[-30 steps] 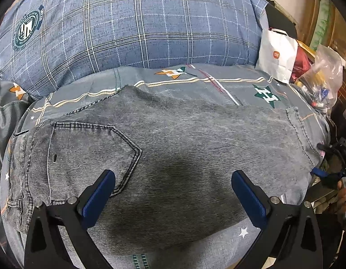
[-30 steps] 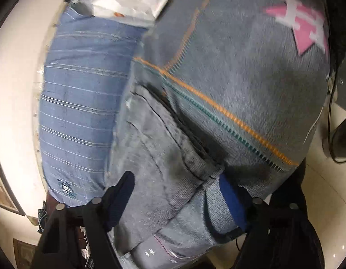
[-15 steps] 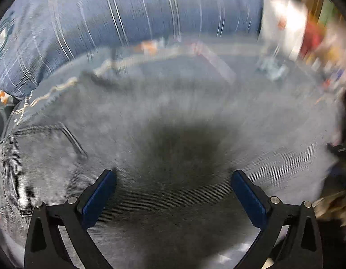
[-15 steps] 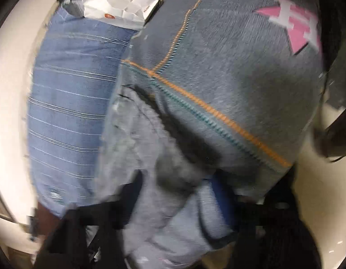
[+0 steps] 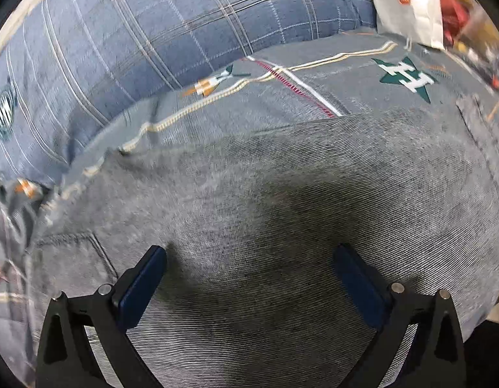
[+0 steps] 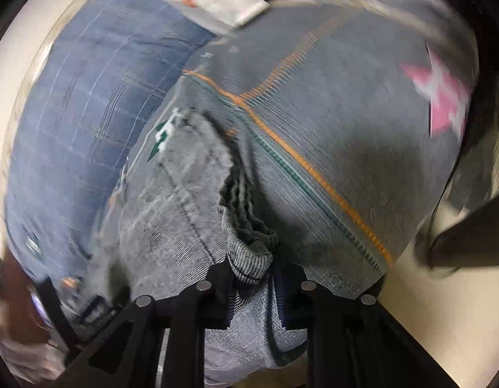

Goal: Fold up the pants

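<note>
- Pants (image 5: 281, 213): grey denim, spread flat over the sheet (image 5: 281, 97), filling the lower two thirds of the left wrist frame. A pocket seam shows at lower left of that frame.
- Left gripper (image 5: 249, 271): blue pads wide apart, released, nothing between them. It hangs over the middle of the pants; contact with the cloth cannot be told. A dark shadow lies on the denim between the pads.
- Right gripper (image 6: 252, 291): jaws drawn close together, clenched on a bunched fold of the pants (image 6: 185, 194) at bottom centre of the right wrist frame. The pinched cloth rucks into ridges just above the fingers.
- From the grip, the pants run up and left across the right wrist frame, over the sheet (image 6: 346, 129).
- Sheet: grey-blue, with orange and teal stitched lines, a green star print (image 5: 406, 77) at upper right of the left frame, a pink star print (image 6: 440, 103) at right of the right frame.
- Pillow (image 5: 152, 38): blue plaid, across the top of the left frame, touching the sheet's far edge; well clear of the pants.
- Bag (image 5: 408, 3): white paper, upper right corner of the left frame, against the pillow. Red and mixed clutter beside it, too blurred to name.
- Floor (image 6: 427, 323): pale, lower right of the right frame, beyond the sheet's edge.
- Right frame motion-blurred; lower left corner unreadable.
</note>
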Demonstrator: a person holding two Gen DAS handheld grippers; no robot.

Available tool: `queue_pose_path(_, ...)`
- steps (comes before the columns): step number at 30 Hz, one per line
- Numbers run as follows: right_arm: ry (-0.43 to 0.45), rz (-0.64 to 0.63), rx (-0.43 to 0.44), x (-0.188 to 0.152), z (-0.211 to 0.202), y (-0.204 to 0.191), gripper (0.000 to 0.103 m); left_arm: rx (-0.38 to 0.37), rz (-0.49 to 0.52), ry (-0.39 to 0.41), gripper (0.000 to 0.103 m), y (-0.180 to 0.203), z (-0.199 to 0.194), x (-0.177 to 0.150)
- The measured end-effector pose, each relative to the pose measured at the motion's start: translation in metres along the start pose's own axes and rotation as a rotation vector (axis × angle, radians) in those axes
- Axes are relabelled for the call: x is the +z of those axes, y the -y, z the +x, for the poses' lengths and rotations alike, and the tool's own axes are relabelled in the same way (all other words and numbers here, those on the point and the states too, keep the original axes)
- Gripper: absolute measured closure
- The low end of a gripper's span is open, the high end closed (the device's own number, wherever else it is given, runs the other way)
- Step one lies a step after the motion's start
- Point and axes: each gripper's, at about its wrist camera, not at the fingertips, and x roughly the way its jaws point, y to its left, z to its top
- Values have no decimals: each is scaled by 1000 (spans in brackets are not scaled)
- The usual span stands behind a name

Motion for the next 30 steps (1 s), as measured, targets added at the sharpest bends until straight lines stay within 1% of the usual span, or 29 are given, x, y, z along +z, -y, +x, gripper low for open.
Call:
queue_pose_path(2,62,-106,-21,0,-19,-35,84,14,18,2,0,3,-1,-1)
queue_pose_path(4,109,-217,-7,-3,-38,-79,84,-11,2,-10,0,-1,0,-1)
queue_pose_path(6,140,-321,23,-13,-51,-123,84,-71,-28,-32,0,-9,4,3)
queue_pose_path(7,151,-373,39,-22,-56,-145,84,-120,-56,-46,1,-17,5,4)
queue_pose_path(9,166,-500,89,-49,-61,-196,84,-186,-120,-55,15,-38,3,2)
queue_pose_path(10,167,-547,105,-61,-61,-215,84,-220,-164,-40,20,-57,-4,-3)
queue_pose_path(11,167,-609,121,-78,-59,-236,84,-242,-211,-26,20,-78,-11,-8)
queue_pose_path(12,158,-665,139,-96,-54,-256,84,-248,-302,8,20,-116,-22,-22)
queue_pose_path(13,139,-719,159,-116,-43,-275,84,-237,-345,30,20,-136,-28,-31)
queue_pose_path(14,116,-754,175,-132,-32,-288,84,-207,-399,55,20,-166,-36,-45)
queue_pose_path(15,71,-789,194,-153,-11,-302,83,-153,-477,79,20,-206,-46,-65)
queue_pose_path(16,20,-805,208,-167,8,-309,80,-126,-521,91,20,-228,-51,-77)
queue_pose_path(18,-137,-827,236,-194,62,-316,76,-54,-614,103,20,-275,-64,-109)
queue_pose_path(19,-196,-814,244,-201,82,-313,68,-15,-648,100,21,-291,-68,-123)
queue_pose_path(20,-197,-789,266,-204,90,-306,67,-2,-658,99,21,-297,-72,-130)
queue_pose_path(21,-156,-772,309,-201,83,-302,66,-2,-655,97,21,-300,-77,-136)
queue_pose_path(22,-166,-753,334,-197,76,-297,54,-16,-648,100,20,-299,-83,-139)
queue_pose_path(23,-181,-718,366,-189,69,-291,47,-42,-641,110,20,-292,-85,-136)
queue_pose_path(24,-176,-685,393,-180,62,-285,39,-68,-634,115,20,-284,-86,-132)
queue_pose_path(26,-120,-613,445,-160,43,-267,35,-140,-591,131,20,-262,-81,-115)
queue_pose_path(27,-84,-557,453,-146,34,-250,31,-184,-549,143,20,-243,-82,-108)
queue_pose_path(28,-70,-509,461,-138,33,-239,29,-218,-510,149,20,-226,-81,-102)
queue_pose_path(29,-76,-443,475,-126,37,-224,28,-240,-478,149,20,-213,-81,-98)
queue_pose_path(30,-113,-360,470,-114,52,-206,23,-251,-424,129,20,-190,-75,-94)
